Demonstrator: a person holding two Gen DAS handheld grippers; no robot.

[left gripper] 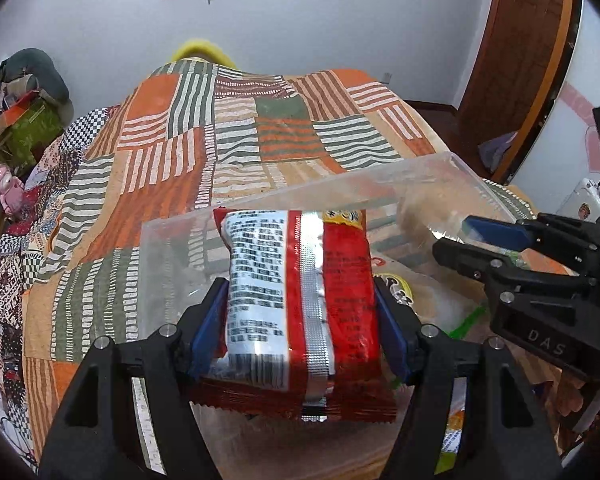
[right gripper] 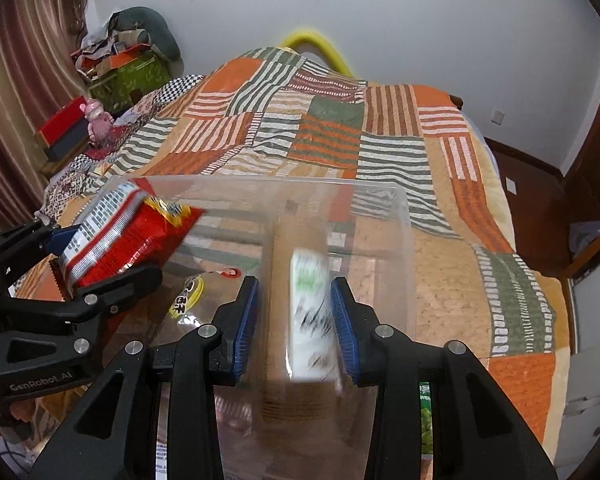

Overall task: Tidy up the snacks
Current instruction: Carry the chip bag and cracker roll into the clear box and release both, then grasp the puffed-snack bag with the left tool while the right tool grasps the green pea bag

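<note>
Both grippers held snack packs over a clear plastic bin (right gripper: 396, 216) on the bed.

The left gripper (left gripper: 300, 316) clamped a red foil snack packet (left gripper: 300, 304) above the bin; the right gripper (right gripper: 294, 328) pinched a blurred brown-and-white snack pack (right gripper: 310, 316). Beyond lay the orange-and-green striped patchwork quilt (right gripper: 332, 128).

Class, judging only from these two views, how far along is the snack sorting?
Done: one pale packet already lies in the clear box. In hand: the left tool holds a red packet over the box; the right tool holds a white packet. Left: dropping both in.
</note>
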